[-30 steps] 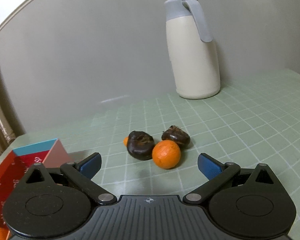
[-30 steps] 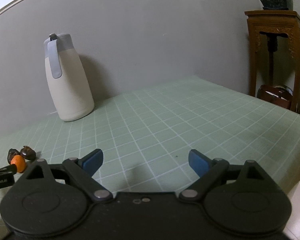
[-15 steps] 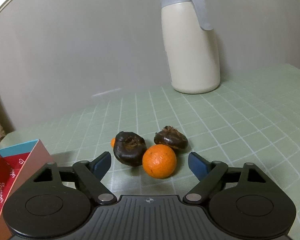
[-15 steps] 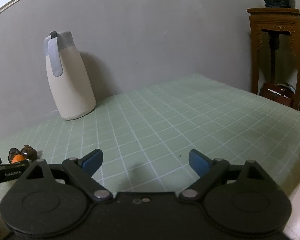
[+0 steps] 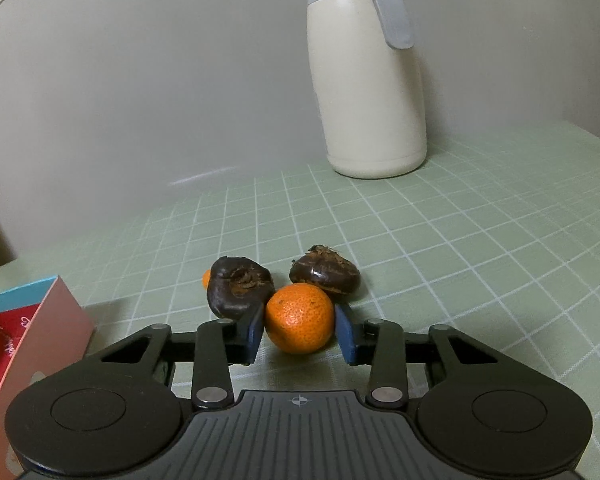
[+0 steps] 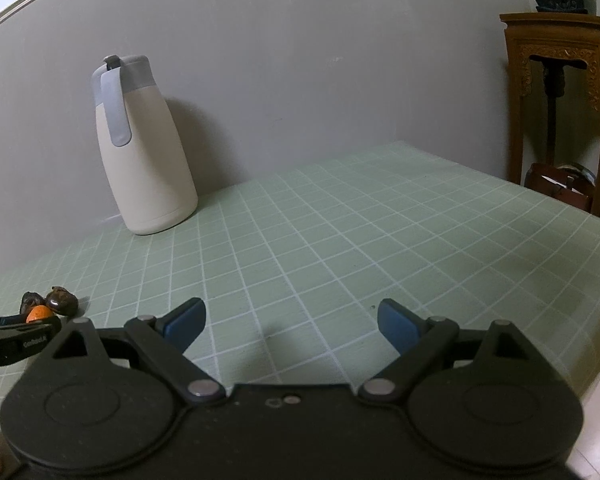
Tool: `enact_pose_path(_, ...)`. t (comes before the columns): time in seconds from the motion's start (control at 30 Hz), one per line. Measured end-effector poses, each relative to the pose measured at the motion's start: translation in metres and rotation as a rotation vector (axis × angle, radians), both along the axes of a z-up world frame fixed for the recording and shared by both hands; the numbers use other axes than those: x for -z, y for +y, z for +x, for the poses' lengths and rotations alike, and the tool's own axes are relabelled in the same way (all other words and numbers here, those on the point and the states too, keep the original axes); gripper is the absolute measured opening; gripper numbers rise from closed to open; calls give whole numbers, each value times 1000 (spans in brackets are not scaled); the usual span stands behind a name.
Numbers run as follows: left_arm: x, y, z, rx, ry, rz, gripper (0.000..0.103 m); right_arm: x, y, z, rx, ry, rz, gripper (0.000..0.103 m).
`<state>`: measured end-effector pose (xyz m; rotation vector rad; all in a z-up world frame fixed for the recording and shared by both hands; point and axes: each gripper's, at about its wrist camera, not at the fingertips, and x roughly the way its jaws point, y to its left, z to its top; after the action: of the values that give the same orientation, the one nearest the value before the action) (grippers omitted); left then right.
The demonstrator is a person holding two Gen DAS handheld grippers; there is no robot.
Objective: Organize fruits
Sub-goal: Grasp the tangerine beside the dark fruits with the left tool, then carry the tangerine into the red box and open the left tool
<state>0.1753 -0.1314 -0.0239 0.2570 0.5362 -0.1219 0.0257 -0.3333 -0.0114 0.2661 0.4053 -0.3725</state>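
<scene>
So in the left wrist view the tangerine (image 5: 300,318) sits low in the middle of the frame, right between the two fingers of the left gripper (image 5: 300,330). Just behind it are two chestnuts, one (image 5: 238,292) to the upper left and one (image 5: 325,274) to the upper right, both touching it. A second tangerine (image 5: 207,279) peeks out behind the left chestnut. The box (image 5: 28,336) is at the lower left edge. The jug (image 5: 366,80) stands far back, upper right, on the table (image 5: 480,240) by the wall.
</scene>
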Motion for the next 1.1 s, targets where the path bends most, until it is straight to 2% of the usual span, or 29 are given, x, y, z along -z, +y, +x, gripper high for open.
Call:
enact_pose_path(0.67,-5,11,-11,1,-15,-17,38,-2,6,5,-39,2,-19,93)
enact_pose_path(1.1,-15,28,-36,-4,-37,-16,38,-3,23,14,-79,8,-41,93)
